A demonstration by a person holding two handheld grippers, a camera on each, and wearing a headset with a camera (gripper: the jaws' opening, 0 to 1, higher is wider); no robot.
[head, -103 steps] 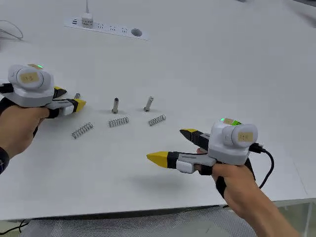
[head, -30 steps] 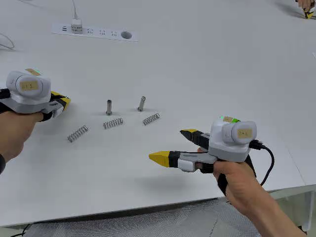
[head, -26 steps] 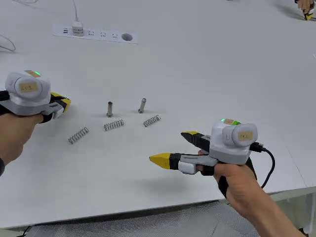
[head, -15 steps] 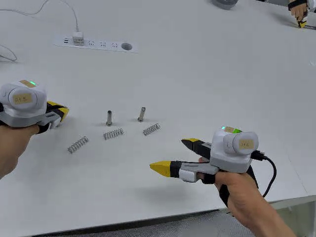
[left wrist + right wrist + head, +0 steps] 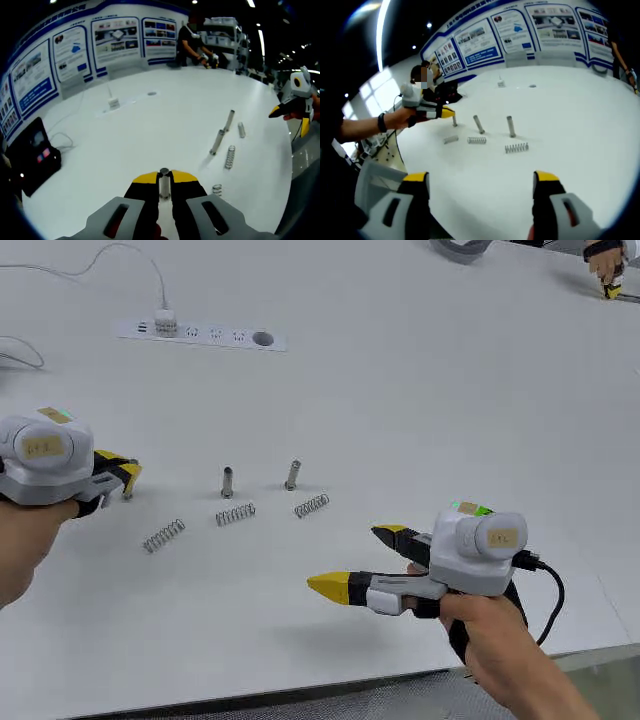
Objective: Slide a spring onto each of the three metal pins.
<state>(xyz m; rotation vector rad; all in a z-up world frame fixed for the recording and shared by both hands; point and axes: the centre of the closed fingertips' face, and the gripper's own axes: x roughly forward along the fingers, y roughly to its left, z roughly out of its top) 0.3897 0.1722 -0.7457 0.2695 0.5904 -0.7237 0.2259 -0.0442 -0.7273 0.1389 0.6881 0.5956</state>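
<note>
1. Nearest the bench edge: right gripper (image 5: 360, 558), held above the table (image 5: 450, 390). Its jaws are spread wide with nothing between them, and its own view agrees (image 5: 480, 177).
2. Beyond it, three springs lie flat in a loose row: left spring (image 5: 164, 535), middle spring (image 5: 235, 514), right spring (image 5: 311, 505). All three lie on the table, off the pins.
3. Just behind the row, two pins stand on end. The middle pin (image 5: 227, 481) is just behind the middle spring. The right pin (image 5: 292, 475) is just behind the right spring and seems to lean a little. Neither pin touches its spring.
4. Off to the left, about level with those pins: left gripper (image 5: 125, 468), clamped on the third pin (image 5: 164, 182). The pin sits upright between the yellow tips, and its lower end pokes out below them (image 5: 128, 490). Cannot tell whether that end meets the table.
5. The left spring lies near this gripper but apart from it.
6. Farther back on the table: a white power strip (image 5: 200, 334) with a plug (image 5: 165, 318) in it.
7. At the far end, in the left gripper view, a person (image 5: 190, 40) stands by the table.
</note>
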